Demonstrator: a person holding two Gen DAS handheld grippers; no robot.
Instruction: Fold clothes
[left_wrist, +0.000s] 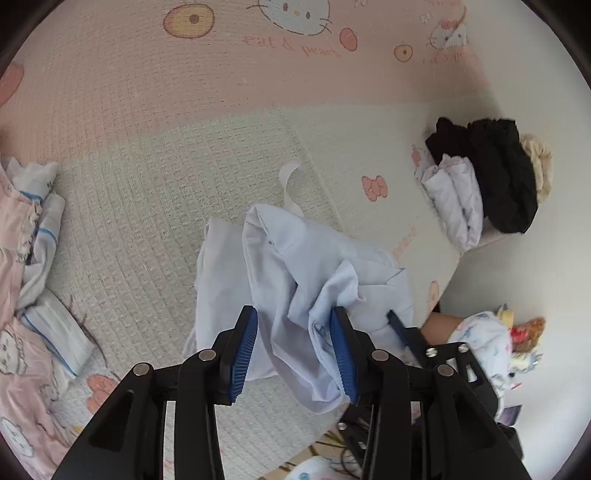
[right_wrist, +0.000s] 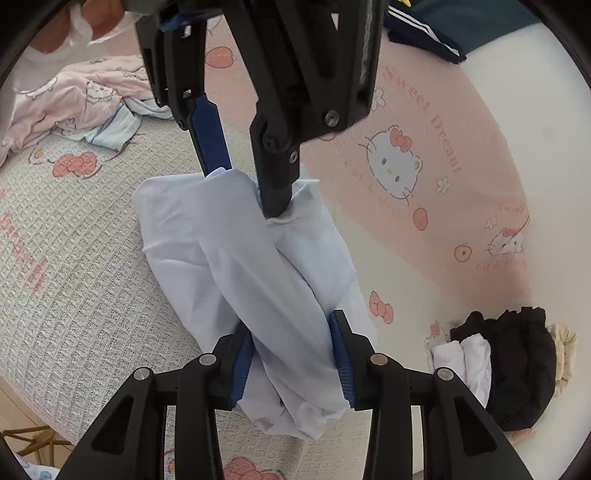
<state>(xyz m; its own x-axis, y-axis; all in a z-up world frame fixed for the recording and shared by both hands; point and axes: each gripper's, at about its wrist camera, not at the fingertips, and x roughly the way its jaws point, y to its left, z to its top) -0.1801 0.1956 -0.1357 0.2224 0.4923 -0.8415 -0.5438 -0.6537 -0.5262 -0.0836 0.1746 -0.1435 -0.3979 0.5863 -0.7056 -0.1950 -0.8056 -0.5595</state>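
Note:
A pale lavender-white garment (left_wrist: 295, 266) is bunched up and held just above the waffle-textured bed cover (left_wrist: 147, 184). My left gripper (left_wrist: 294, 354) is shut on one end, with cloth filling the gap between its blue pads. My right gripper (right_wrist: 291, 365) is shut on the other end of the same garment (right_wrist: 221, 251). In the right wrist view my left gripper (right_wrist: 245, 192) comes down from the top, its fingers sunk into the far end of the bundle. In the left wrist view a blue finger (left_wrist: 397, 320) of my right gripper pokes out behind the cloth.
A stack of folded clothes (left_wrist: 498, 177), black, white and beige, lies at the right (right_wrist: 517, 362). Unfolded pink and blue-striped clothes (left_wrist: 22, 258) are heaped at the left (right_wrist: 85, 96). A dark striped garment (right_wrist: 424, 29) lies at the top. A person's patterned sleeve (left_wrist: 484, 336) is near.

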